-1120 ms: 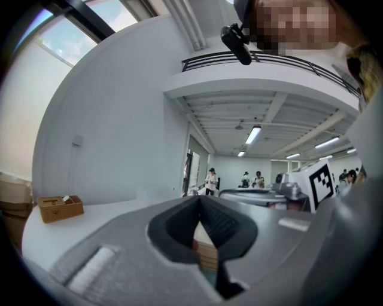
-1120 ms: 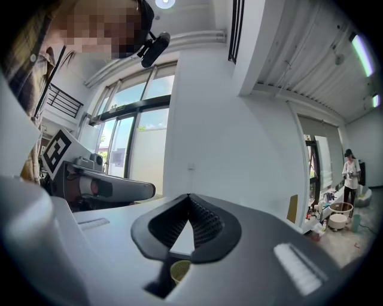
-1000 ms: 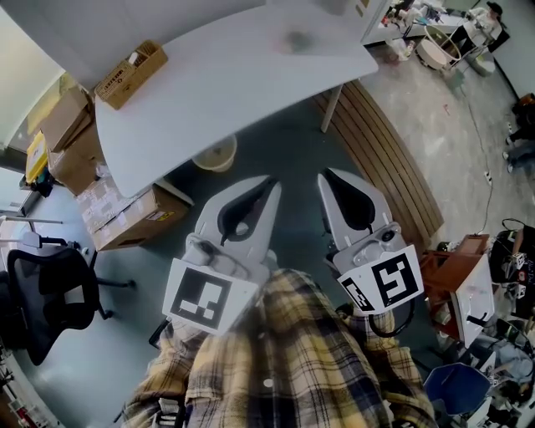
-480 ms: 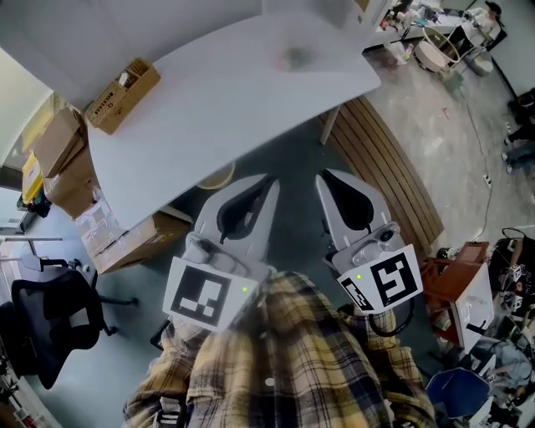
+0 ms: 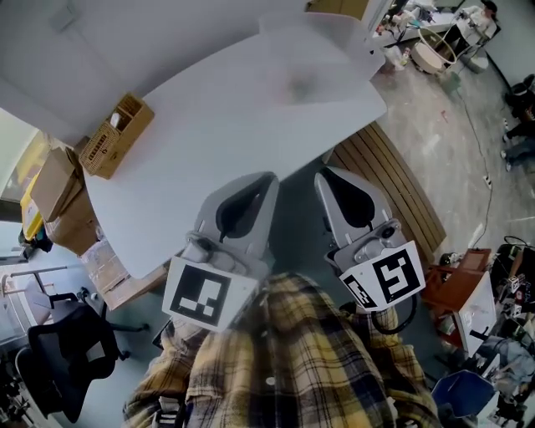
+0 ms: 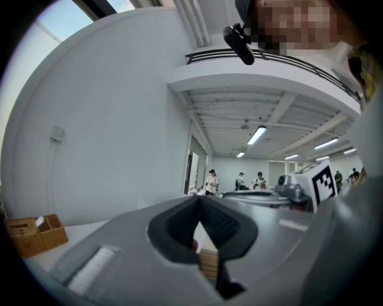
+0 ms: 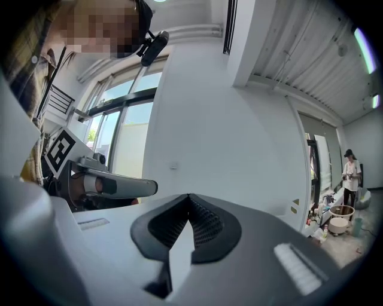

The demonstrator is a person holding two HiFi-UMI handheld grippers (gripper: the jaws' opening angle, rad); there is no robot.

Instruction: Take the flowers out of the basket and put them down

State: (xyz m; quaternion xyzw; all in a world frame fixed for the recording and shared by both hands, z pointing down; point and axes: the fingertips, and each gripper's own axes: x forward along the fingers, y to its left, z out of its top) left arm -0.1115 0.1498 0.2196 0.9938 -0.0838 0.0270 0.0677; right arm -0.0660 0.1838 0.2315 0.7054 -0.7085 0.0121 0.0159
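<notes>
Left gripper [image 5: 267, 178] and right gripper [image 5: 321, 175] both pinched closed and empty, level, side by side at the near edge of the table [image 5: 251, 109], since nothing is in reach. Basket [image 5: 117, 135] sits well apart at far left. Can't make out the flowers.

A shared lab or workshop: white counter [image 5: 251, 109], cardboard boxes [image 5: 57, 194] and office chair [image 5: 71, 351] at left, cluttered workbenches [image 5: 422, 21] upper right, ceiling strip lights [image 6: 256, 135].

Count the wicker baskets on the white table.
1. The wicker basket stands near the left edge of the white table in the head view. No other shows, though the left gripper covers part of the table.
</notes>
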